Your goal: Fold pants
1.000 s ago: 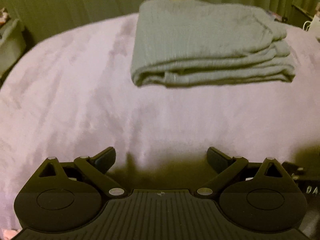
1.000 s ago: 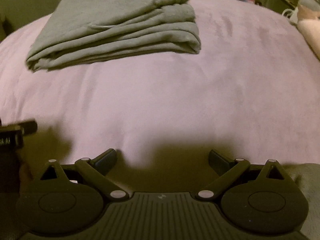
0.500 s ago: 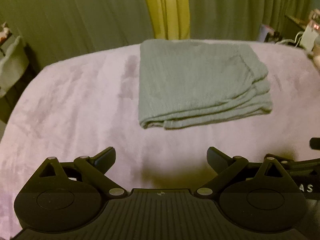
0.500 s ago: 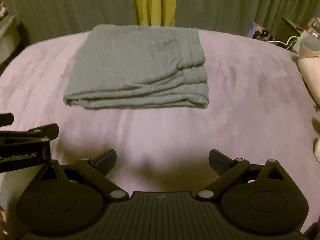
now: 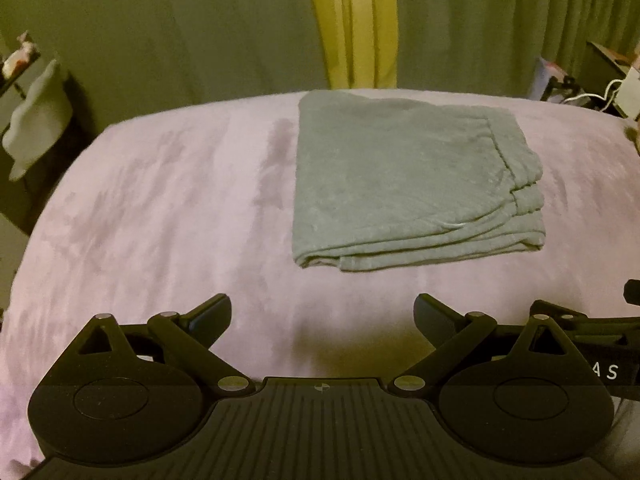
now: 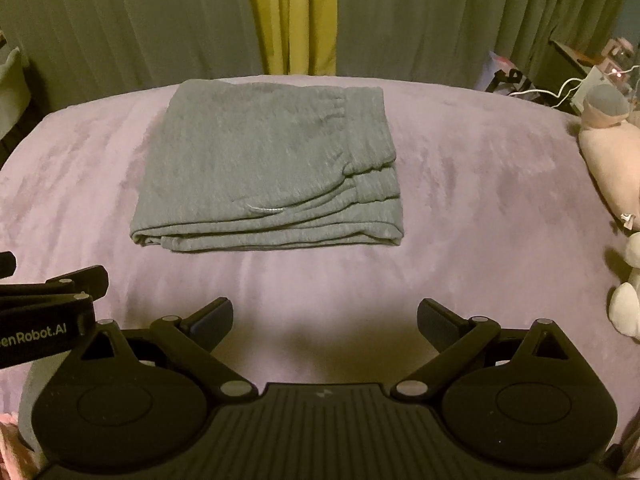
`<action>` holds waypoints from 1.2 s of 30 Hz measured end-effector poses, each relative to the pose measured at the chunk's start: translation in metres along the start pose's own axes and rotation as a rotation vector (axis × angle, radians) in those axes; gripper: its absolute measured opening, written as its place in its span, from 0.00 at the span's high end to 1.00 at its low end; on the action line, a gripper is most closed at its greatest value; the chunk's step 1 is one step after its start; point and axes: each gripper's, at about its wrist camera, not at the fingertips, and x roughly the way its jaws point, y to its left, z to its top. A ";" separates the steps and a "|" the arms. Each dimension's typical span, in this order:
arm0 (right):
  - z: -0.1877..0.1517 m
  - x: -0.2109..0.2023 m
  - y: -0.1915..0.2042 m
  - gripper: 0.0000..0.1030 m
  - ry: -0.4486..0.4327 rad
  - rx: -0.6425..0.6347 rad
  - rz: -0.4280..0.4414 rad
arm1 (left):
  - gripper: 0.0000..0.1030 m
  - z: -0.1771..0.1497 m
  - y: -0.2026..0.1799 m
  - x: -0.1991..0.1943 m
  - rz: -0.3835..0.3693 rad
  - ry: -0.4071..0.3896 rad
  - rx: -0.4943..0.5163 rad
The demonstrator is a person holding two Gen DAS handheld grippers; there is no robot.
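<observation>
Purple blanket (image 5: pixel 160 208) on bed, green curtains (image 6: pixel 120 20) behind. Pants (image 6: pixel 268 168) folded into a rectangle, flat mid-blanket. L gripper (image 5: pixel 322 314) & R gripper (image 6: pixel 325 316) both near of pants, wide open, holding nothing, not touching pants.

Folded pants (image 5: pixel 412 184) lying on the bed (image 5: pixel 168 208), ahead of both grippers and apart from them. Curtains (image 6: pixel 420 16) behind the bed. Stuffed toys (image 6: pixel 612 156) at the bed's right edge.
</observation>
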 end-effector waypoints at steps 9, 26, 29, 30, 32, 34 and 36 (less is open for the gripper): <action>0.013 -0.002 0.007 0.04 0.003 -0.029 -0.051 | 0.02 0.009 0.002 0.004 0.053 0.048 -0.018; 0.015 0.003 0.005 0.04 0.014 -0.027 -0.066 | 0.02 0.005 -0.001 0.013 0.010 0.095 -0.024; 0.015 0.003 0.003 0.04 0.017 -0.026 -0.066 | 0.02 0.005 -0.002 0.013 0.007 0.095 -0.024; 0.015 0.003 0.003 0.04 0.016 -0.025 -0.065 | 0.02 0.004 -0.002 0.012 0.008 0.094 -0.023; 0.015 0.003 0.002 0.04 0.019 -0.022 -0.065 | 0.02 0.004 -0.001 0.013 0.008 0.094 -0.024; 0.015 0.003 0.002 0.04 0.019 -0.020 -0.063 | 0.02 0.004 -0.001 0.013 0.004 0.096 -0.025; 0.015 0.003 0.002 0.04 0.020 -0.019 -0.065 | 0.02 0.004 -0.001 0.013 0.004 0.098 -0.023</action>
